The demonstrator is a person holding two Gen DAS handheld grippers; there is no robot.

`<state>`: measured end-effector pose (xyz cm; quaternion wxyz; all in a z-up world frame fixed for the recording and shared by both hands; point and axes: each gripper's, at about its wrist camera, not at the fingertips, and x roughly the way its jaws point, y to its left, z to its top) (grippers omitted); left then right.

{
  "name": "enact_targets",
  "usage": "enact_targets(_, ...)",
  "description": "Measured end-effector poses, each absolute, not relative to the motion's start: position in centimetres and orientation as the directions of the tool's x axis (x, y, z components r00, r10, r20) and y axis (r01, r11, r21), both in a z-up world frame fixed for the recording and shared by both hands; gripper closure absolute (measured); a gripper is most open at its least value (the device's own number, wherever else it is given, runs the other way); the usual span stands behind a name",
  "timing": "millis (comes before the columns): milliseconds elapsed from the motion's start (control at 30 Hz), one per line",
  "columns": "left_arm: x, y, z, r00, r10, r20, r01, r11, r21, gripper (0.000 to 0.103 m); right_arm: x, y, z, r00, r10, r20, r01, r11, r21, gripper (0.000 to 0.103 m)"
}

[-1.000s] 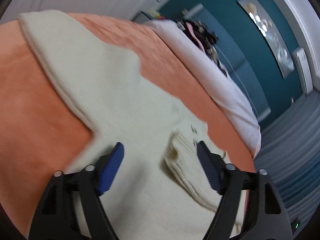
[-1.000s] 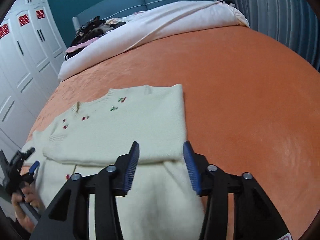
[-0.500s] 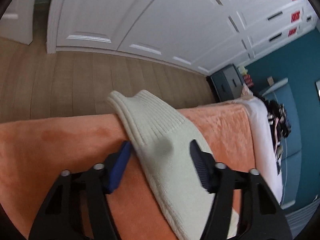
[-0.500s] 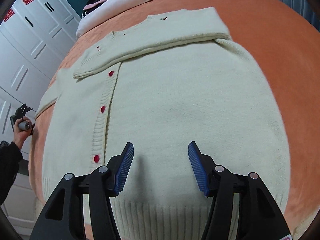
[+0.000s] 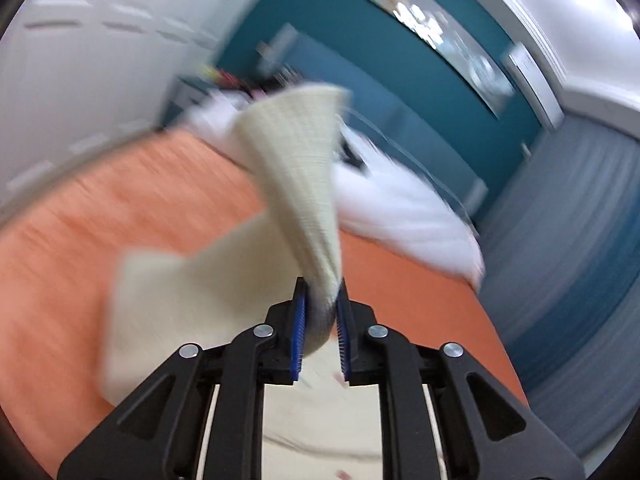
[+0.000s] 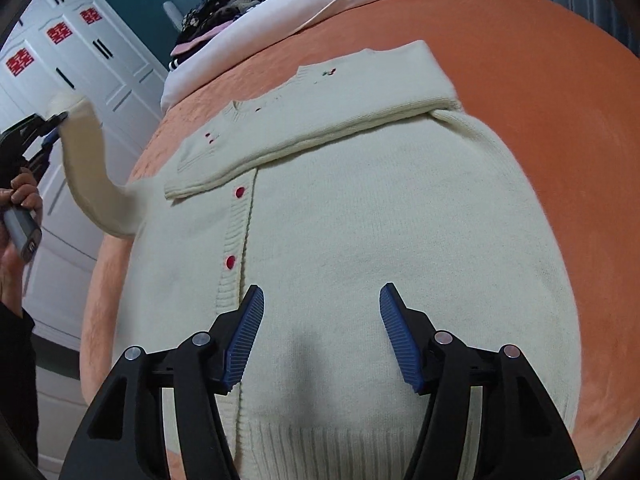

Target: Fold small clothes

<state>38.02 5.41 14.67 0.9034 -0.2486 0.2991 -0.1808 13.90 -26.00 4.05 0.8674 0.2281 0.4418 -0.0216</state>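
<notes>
A cream knitted cardigan [image 6: 360,208] with red buttons lies flat on the orange bedspread [image 6: 540,60]. Its right sleeve [image 6: 320,120] is folded across the chest. My left gripper [image 5: 320,300] is shut on the cuff of the left sleeve [image 5: 296,184] and holds it lifted off the bed; it also shows at the left of the right wrist view [image 6: 44,128] with the sleeve [image 6: 88,168] hanging from it. My right gripper [image 6: 322,320] is open and empty, just above the cardigan's lower front near the ribbed hem.
A white duvet [image 6: 320,4] and a pile of dark clothes [image 6: 216,12] lie at the head of the bed. White wardrobe doors [image 6: 80,48] stand to the left of the bed. A teal wall [image 5: 400,60] is behind.
My left gripper has closed on the left sleeve's cuff and lifted it off the bed. My right gripper has stayed open over the cardigan's lower front.
</notes>
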Motion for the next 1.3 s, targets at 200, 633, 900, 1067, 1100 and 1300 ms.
enact_targets(200, 34.3, -2.7, 2.4, 0.593, -0.484, -0.644, 0.038, 0.815, -0.578, 0.036, 13.6, -29.0, 4.8, 0.631, 0.129, -0.765, 0.241, 0.905, 0.351, 0.039)
enact_targets(633, 34.8, 13.3, -1.9, 0.684, -0.367, -0.631, -0.396, 0.540, -0.743, 0.033, 34.3, -29.2, 2.4, 0.610, 0.256, -0.750, 0.208, 0.861, 0.464, 0.032)
enact_targets(900, 36.6, 13.7, -0.1, 0.747, -0.396, -0.533, -0.314, 0.497, -0.809, 0.059, 34.7, -27.7, 10.1, 0.774, 0.335, -0.537, -0.002, 0.849, 0.528, 0.094)
enact_targets(1067, 36.2, 12.5, -3.5, 0.691, -0.346, -0.635, -0.365, 0.590, -0.720, 0.071, 34.9, -32.3, 2.0, 0.617, 0.206, -0.760, 0.207, 0.889, 0.409, 0.094)
enact_targets(1100, 35.7, 12.4, -4.3, 0.698, -0.315, -0.643, -0.368, 0.612, -0.700, 0.090, 34.8, -32.7, -0.2, 0.589, 0.221, -0.777, 0.207, 0.888, 0.410, 0.095)
enact_targets(1300, 34.6, 11.7, -4.0, 0.755, -0.270, -0.597, -0.265, 0.707, -0.655, 0.091, 32.0, -32.5, 4.9, 0.700, 0.021, -0.714, 0.303, 0.897, 0.323, 0.081)
